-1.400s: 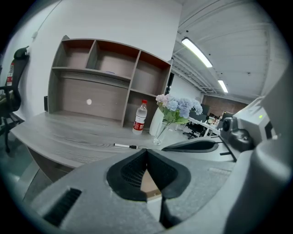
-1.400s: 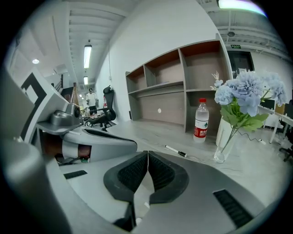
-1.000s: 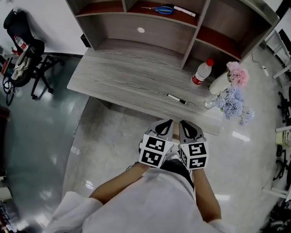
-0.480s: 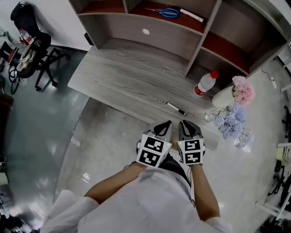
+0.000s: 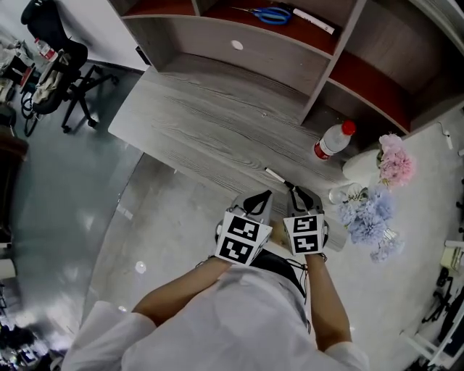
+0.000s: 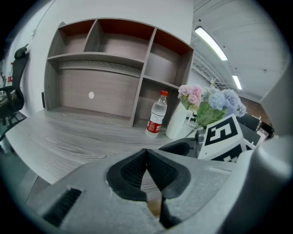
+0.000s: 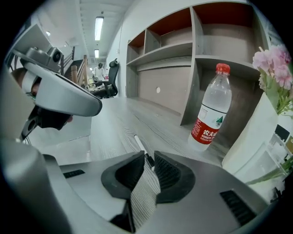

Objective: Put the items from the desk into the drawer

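Observation:
A black-and-white pen [image 5: 275, 175] lies near the front edge of the grey wooden desk [image 5: 210, 123]. In the right gripper view the pen [image 7: 139, 145] shows just beyond the jaws. My right gripper [image 5: 299, 194] hovers at the desk's front edge, its jaws [image 7: 149, 157] a narrow gap apart with nothing between them. Beside it my left gripper [image 5: 261, 197] has its jaw tips [image 6: 146, 151] touching and holds nothing. A water bottle with a red cap [image 5: 330, 140] stands at the desk's right end, by the shelf unit. No drawer shows clearly.
A white vase of pink and blue flowers [image 5: 366, 168] and a small glass [image 5: 339, 194] crowd the desk's right end. Blue scissors [image 5: 272, 14] lie on the upper shelf. An office chair [image 5: 61, 76] stands on the floor to the left.
Both grippers have crept a little closer to the desk's front edge, side by side. The pen now lies just ahead of the right gripper.

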`<state>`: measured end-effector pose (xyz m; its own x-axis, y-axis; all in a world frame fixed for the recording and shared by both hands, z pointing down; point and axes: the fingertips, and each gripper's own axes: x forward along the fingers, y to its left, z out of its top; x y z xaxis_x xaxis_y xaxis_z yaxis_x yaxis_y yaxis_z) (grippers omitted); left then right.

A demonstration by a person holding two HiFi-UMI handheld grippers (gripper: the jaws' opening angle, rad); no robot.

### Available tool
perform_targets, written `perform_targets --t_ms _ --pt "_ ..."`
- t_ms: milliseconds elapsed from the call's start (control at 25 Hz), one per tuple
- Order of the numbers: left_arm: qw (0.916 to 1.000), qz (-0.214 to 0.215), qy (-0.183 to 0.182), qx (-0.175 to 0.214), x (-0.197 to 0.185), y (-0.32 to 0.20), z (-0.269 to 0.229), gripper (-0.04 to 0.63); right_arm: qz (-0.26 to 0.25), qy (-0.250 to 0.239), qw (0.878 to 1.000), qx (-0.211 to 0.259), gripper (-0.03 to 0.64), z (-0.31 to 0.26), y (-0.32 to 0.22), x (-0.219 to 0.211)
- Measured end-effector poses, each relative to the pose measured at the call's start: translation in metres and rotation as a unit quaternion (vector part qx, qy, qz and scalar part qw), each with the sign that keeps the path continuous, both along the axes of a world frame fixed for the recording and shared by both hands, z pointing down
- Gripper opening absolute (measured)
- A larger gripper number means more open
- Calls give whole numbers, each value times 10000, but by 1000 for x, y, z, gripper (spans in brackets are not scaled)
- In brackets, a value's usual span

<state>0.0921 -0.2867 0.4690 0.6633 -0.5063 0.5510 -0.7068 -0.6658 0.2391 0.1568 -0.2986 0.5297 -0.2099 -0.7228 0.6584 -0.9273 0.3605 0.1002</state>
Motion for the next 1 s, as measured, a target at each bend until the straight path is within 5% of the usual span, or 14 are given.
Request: perform_targets --t_ms 120,560,720,1000 --pt "10000 -58 -24 -10 -1 -3 2 3 -152 -23 9998 -141 118 11 -5 -1" --pt "9998 -183 -84 -66 -14 -8 7 3 -402 -40 9974 -593 115 45 -14 1" --pt "9997 -194 -70 -96 -19 -7 8 4 -439 -51 9972 -596 50 46 -12 -5" --pt "9997 -218 44 -119 -26 -3 11 3 -247 18 9985 -495 48 40 -7 -4"
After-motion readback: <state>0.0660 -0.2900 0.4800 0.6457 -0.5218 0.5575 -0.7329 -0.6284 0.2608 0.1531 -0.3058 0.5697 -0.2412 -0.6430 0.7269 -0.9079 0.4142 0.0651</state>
